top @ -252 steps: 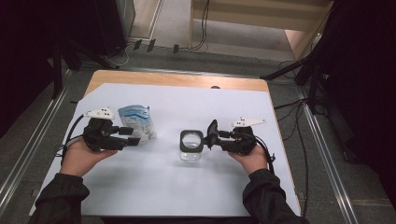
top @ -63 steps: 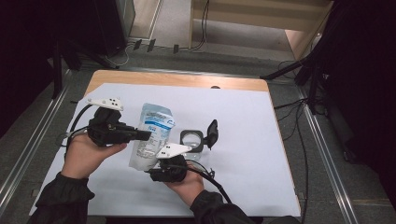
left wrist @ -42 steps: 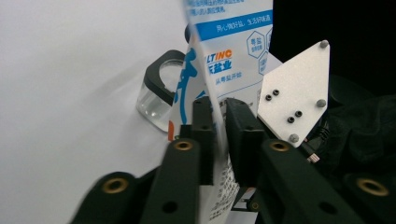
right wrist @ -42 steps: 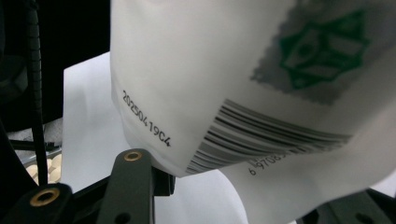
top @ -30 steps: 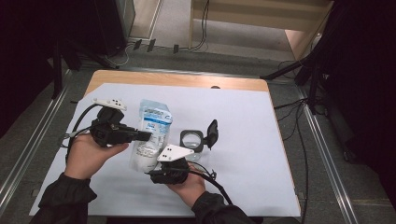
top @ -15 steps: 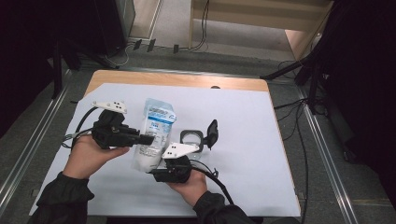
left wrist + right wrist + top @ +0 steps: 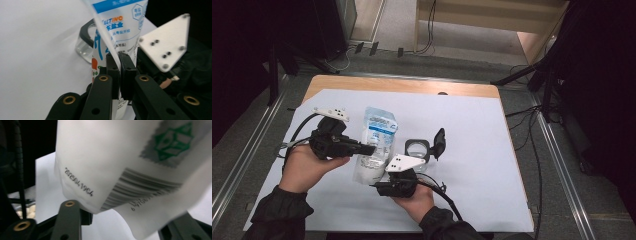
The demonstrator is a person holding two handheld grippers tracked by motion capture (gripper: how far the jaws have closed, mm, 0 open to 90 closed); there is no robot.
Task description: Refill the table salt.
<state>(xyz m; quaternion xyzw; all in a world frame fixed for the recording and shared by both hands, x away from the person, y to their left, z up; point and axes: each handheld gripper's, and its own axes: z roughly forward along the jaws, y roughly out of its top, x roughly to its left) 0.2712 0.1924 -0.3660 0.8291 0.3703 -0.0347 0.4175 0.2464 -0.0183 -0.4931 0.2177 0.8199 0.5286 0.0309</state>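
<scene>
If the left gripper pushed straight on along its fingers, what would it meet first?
The left gripper is already shut on the white plastic pouch with blue print. Beyond it, probably the right gripper or the clear glass jar; depth is unclear.

The counter (image 7: 472,91) has a wooden top, and a large white sheet (image 7: 492,165) covers most of it. Around it the floor (image 7: 397,30) is grey carpet, with metal rails (image 7: 242,165) along both sides and black cables (image 7: 430,25) lying behind. At the back stands pale wooden furniture (image 7: 492,20), and the room's edges are dark.
</scene>
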